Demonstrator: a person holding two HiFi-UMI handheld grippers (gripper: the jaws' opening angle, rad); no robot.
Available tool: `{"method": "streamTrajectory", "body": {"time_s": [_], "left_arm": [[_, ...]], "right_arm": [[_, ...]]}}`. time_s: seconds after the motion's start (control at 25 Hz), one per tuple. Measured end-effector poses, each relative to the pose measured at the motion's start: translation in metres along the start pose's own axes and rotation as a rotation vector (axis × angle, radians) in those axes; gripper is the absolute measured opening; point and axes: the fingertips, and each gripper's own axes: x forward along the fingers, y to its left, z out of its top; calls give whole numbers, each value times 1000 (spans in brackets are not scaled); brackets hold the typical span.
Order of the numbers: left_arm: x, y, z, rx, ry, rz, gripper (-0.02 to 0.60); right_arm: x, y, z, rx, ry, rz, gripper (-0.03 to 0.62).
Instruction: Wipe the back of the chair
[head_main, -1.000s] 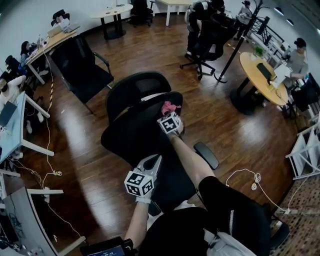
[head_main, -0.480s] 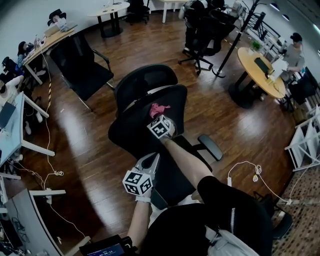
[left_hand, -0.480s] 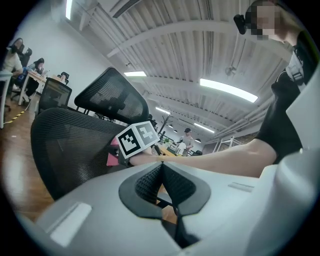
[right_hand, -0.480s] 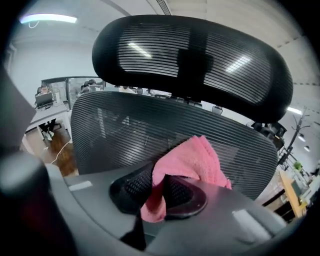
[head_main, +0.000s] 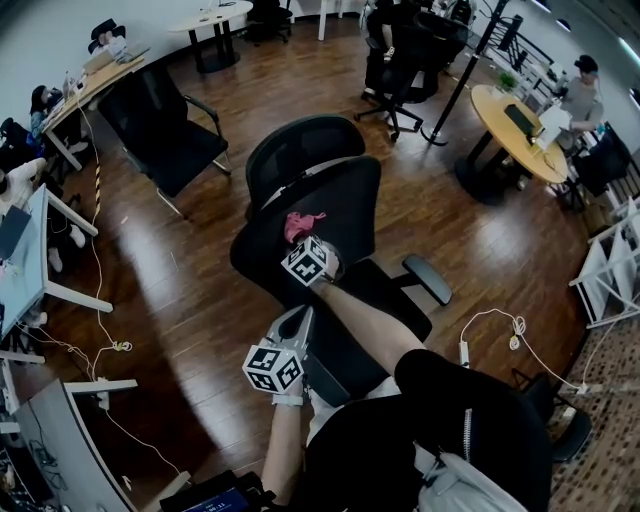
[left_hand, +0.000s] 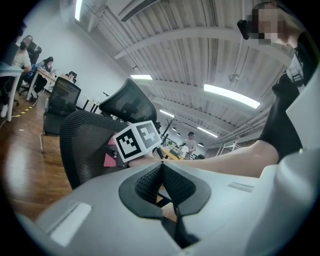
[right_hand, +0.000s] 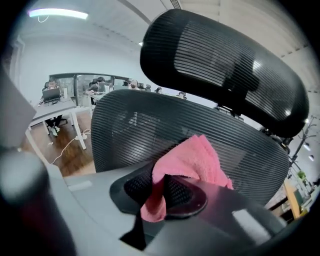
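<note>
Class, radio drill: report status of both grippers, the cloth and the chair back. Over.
Right gripper shut on pink cloth, cloth against chair back. Left gripper shut, empty. Nothing in the way. Over.

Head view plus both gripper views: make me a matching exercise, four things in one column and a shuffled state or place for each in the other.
Things
1. pink cloth
2. left gripper
3. chair back
4. round wooden table

States or places
A. black mesh
B. upper right of the head view, away from the chair
C. clamped in the right gripper
D. shut, with nothing between its jaws

Pairs: 1-C, 2-D, 3-A, 4-B
</note>
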Motion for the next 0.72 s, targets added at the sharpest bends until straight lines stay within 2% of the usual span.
{"method": "streamTrajectory", "body": {"time_s": [0.32,0.72], "left_arm": [[-35,34,2,-38,-33,78,-9],[-46,44,-8,-69,-38,107,-9]], "right_arm": [[6,50,11,-3,-18,44,41],[5,85,18,-26,-42,89,41]]}}
